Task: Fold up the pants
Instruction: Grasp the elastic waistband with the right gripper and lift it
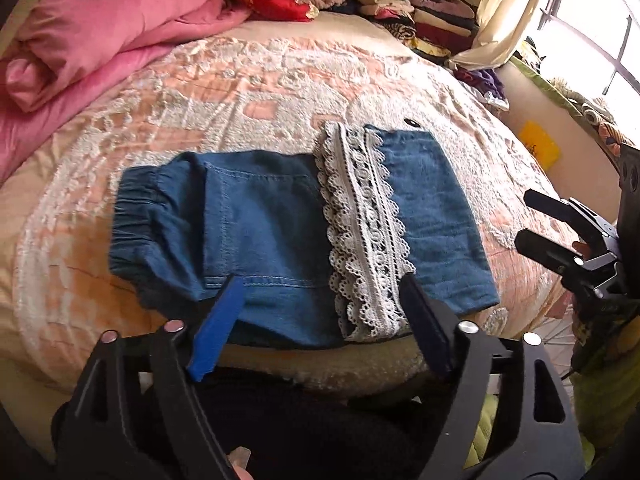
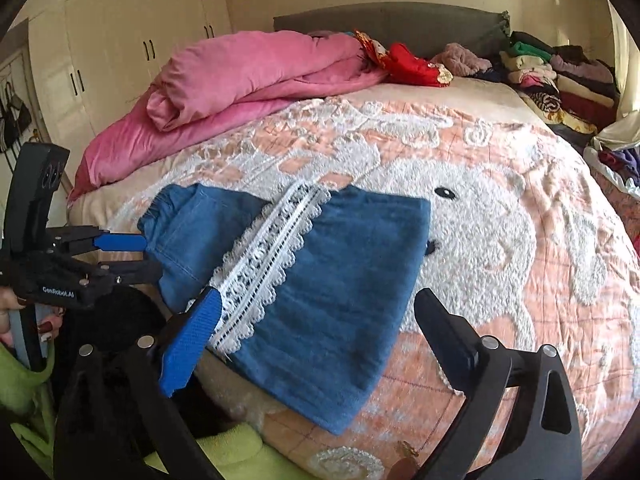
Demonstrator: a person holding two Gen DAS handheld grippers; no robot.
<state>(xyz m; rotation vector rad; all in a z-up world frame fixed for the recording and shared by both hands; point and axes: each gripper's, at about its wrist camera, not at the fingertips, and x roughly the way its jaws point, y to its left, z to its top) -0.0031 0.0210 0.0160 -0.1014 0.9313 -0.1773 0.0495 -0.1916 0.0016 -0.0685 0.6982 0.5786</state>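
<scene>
Pink quilt (image 2: 240, 80) bunched at far left of the bed, by the headboard. My left tongs (image 1: 320, 312) sit at the near edge of the bed, jaws spread wide, gripping nothing; the blue pad (image 1: 218, 328) overlaps the near hem of the pants in view, but whether it touches the cloth I cannot tell from this angle. The denim pants (image 1: 260, 232) lie folded flat on the peach-and-white bedspread (image 1: 240, 92), elastic waistband to the left, a white lace strip (image 1: 360, 232) crossing them right of centre. My right tongs (image 2: 316, 320) hover over the right part of the pants, near the lace, jaws likewise wide apart and empty. Far right, at the head of the bed, a stack of folded clothes (image 2: 560, 80) sits beside the curtain (image 1: 504, 12).
</scene>
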